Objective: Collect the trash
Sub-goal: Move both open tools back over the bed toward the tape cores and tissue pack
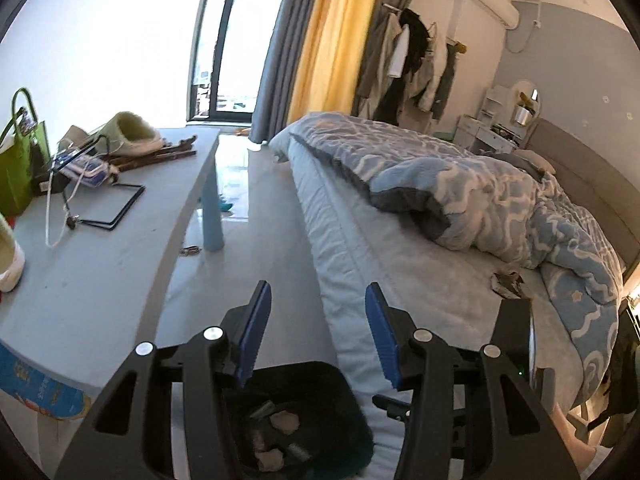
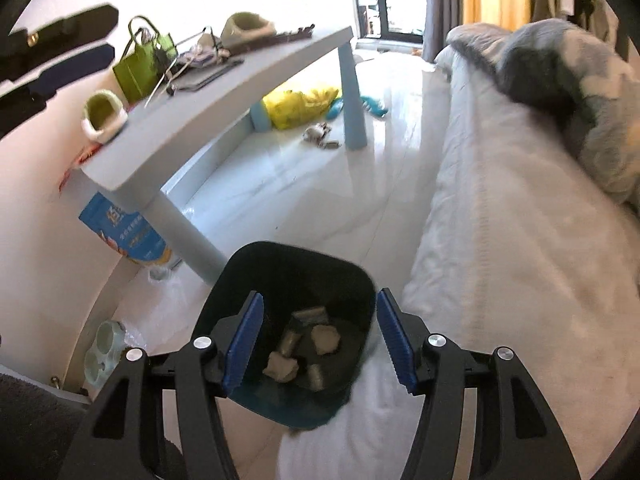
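A black trash bin (image 2: 344, 276) stands on the floor between the table and the bed, with several crumpled wrappers and paper balls (image 2: 324, 340) inside. My right gripper (image 2: 320, 336) is open and empty, right above the bin's mouth. My left gripper (image 1: 316, 332) is open and empty, higher up, with the bin (image 1: 320, 384) below its fingers. A dark crumpled wrapper (image 1: 508, 282) lies on the bed sheet by the duvet. More scraps (image 2: 320, 134) lie on the floor beside the table's far leg.
A light blue table (image 2: 224, 92) on the left holds a green bag (image 2: 140, 66), slippers, a wire stand and cables. A yellow bag (image 2: 298, 104) lies under it. The bed (image 2: 520, 208) with a blue duvet (image 1: 500, 196) fills the right.
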`<control>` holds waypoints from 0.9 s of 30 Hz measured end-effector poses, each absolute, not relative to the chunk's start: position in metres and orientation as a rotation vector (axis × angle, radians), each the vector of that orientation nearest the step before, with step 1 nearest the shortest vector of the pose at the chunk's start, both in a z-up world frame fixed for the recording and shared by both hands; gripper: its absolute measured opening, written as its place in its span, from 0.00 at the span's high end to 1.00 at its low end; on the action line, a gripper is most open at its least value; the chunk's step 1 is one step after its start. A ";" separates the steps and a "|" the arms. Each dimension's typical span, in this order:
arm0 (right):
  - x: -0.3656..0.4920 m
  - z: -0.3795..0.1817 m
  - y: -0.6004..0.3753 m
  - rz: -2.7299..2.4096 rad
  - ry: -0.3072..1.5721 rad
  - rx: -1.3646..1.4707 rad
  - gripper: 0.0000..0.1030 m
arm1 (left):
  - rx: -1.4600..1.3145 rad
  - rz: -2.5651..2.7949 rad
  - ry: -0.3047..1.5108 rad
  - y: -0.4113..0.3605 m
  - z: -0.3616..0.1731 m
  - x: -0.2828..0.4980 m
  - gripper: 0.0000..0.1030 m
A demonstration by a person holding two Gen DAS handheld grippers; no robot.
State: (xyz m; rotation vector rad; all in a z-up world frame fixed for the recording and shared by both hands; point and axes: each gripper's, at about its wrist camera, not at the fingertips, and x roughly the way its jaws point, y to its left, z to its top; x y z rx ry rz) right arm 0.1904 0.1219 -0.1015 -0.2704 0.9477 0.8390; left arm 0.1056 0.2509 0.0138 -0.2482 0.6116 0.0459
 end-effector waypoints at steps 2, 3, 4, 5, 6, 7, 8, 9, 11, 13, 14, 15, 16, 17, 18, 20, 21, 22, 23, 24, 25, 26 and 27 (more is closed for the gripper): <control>0.194 -0.097 0.108 0.823 0.931 -0.264 0.42 | -0.261 0.036 0.609 0.242 0.011 0.110 0.50; 0.196 -0.096 0.103 0.815 0.925 -0.261 0.42 | -0.261 0.033 0.618 0.235 0.008 0.115 0.50; 0.198 -0.093 0.096 0.807 0.917 -0.256 0.42 | -0.257 0.031 0.622 0.231 0.007 0.119 0.50; 0.199 -0.092 0.091 0.804 0.911 -0.250 0.42 | -0.249 0.025 0.622 0.223 0.007 0.123 0.50; 0.201 -0.089 0.083 0.801 0.903 -0.243 0.42 | -0.246 0.020 0.622 0.217 0.007 0.126 0.50; 0.203 -0.087 0.077 0.796 0.897 -0.241 0.42 | -0.247 0.017 0.620 0.212 0.007 0.129 0.49; 0.204 -0.086 0.072 0.788 0.891 -0.238 0.42 | -0.248 0.014 0.618 0.209 0.007 0.131 0.48; 0.207 -0.084 0.064 0.778 0.884 -0.235 0.42 | -0.252 0.006 0.616 0.203 0.007 0.135 0.47; 0.213 -0.080 0.051 0.757 0.871 -0.230 0.42 | -0.248 -0.007 0.615 0.193 0.008 0.141 0.45; 0.216 -0.078 0.040 0.740 0.859 -0.228 0.42 | -0.233 -0.019 0.608 0.180 0.009 0.149 0.40; 0.219 -0.077 0.034 0.732 0.853 -0.226 0.42 | -0.228 -0.024 0.605 0.175 0.010 0.152 0.37; 0.223 -0.076 0.026 0.718 0.846 -0.226 0.42 | -0.229 -0.029 0.600 0.170 0.011 0.157 0.32; 0.227 -0.075 0.018 0.704 0.841 -0.225 0.42 | -0.234 -0.035 0.594 0.165 0.011 0.161 0.30; 0.230 -0.075 0.012 0.695 0.837 -0.221 0.42 | -0.239 -0.043 0.591 0.162 0.012 0.165 0.27; 0.235 -0.073 0.003 0.682 0.832 -0.210 0.42 | -0.241 -0.052 0.588 0.156 0.012 0.171 0.24; 0.241 -0.073 -0.012 0.658 0.824 -0.202 0.42 | -0.240 -0.059 0.587 0.147 0.012 0.179 0.22; 0.245 -0.073 -0.022 0.642 0.821 -0.199 0.40 | -0.242 -0.064 0.587 0.141 0.011 0.185 0.20; 0.248 -0.074 -0.030 0.632 0.820 -0.199 0.38 | -0.243 -0.070 0.589 0.136 0.011 0.190 0.20; 0.251 -0.074 -0.038 0.616 0.816 -0.197 0.36 | -0.244 -0.078 0.591 0.131 0.010 0.195 0.18; 0.254 -0.075 -0.048 0.595 0.812 -0.195 0.36 | -0.237 -0.087 0.594 0.124 0.009 0.200 0.16; 0.258 -0.076 -0.059 0.575 0.811 -0.191 0.36 | -0.223 -0.093 0.596 0.116 0.008 0.205 0.16; 0.260 -0.077 -0.065 0.565 0.809 -0.188 0.36 | -0.206 -0.097 0.599 0.109 0.007 0.209 0.16; 0.264 -0.078 -0.075 0.547 0.804 -0.187 0.36 | -0.197 -0.101 0.601 0.105 0.005 0.212 0.15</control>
